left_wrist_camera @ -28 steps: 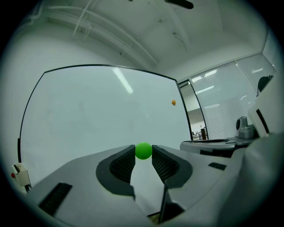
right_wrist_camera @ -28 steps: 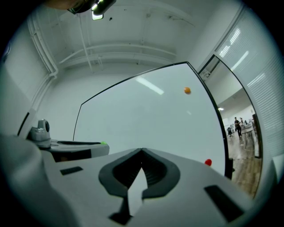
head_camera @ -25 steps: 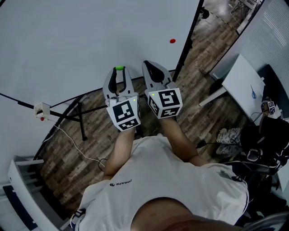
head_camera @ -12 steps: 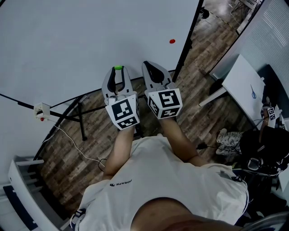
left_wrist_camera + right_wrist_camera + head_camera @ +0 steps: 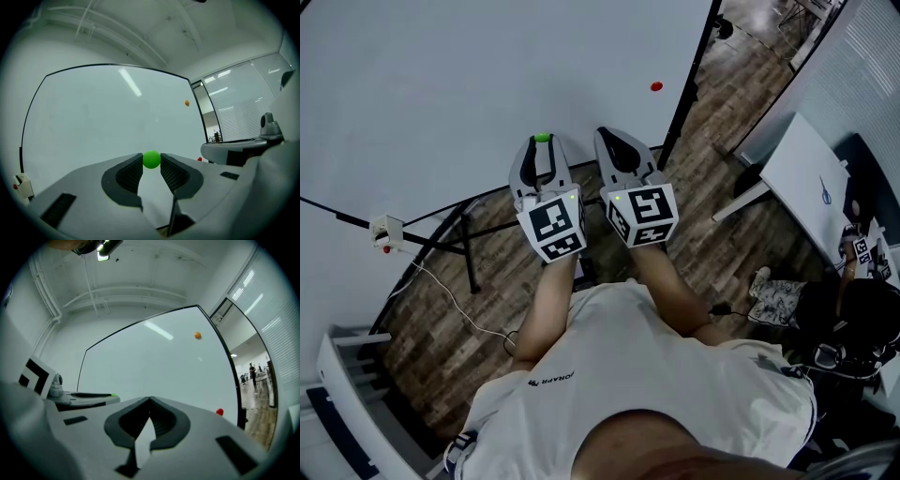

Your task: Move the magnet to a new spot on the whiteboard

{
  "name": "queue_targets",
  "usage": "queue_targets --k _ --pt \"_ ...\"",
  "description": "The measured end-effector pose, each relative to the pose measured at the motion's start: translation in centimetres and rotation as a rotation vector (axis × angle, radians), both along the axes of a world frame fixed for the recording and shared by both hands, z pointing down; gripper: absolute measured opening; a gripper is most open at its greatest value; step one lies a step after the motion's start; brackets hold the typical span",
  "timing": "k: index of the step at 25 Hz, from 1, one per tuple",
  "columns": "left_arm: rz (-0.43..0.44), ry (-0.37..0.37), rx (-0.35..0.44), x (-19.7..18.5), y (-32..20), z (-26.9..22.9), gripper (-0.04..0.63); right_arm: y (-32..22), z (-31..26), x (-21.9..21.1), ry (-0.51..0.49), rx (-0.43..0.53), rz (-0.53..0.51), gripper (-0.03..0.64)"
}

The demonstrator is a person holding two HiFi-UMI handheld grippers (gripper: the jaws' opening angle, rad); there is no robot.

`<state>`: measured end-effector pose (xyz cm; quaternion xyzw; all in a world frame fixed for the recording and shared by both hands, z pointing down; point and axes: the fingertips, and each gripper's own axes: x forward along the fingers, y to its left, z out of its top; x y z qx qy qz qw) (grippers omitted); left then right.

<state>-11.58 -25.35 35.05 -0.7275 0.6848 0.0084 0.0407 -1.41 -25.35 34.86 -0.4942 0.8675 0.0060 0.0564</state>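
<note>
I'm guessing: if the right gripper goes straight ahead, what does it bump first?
Probably the big white whiteboard; nothing else shows ahead of the right gripper, though its distance is unclear.

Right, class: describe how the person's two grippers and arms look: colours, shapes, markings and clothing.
The left gripper and right gripper are pale grey, tapering shells with black ribbed pads. Each carries a white cube printed with black square markers. The person wears a white short-sleeved T-shirt.

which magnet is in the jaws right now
The green magnet, pinched between the left gripper's jaws. The orange magnet and the red magnet sit on the whiteboard, free of either gripper.
</note>
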Motion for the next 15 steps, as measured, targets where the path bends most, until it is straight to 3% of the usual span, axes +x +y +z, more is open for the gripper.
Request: queue_targets --k 15 --pt "-0.024 0.021 -0.026 -1.5 -2.3 0.7 0.118 -0.6 0.2 -0.4 0.013 -0.001 -0.008 0.014"
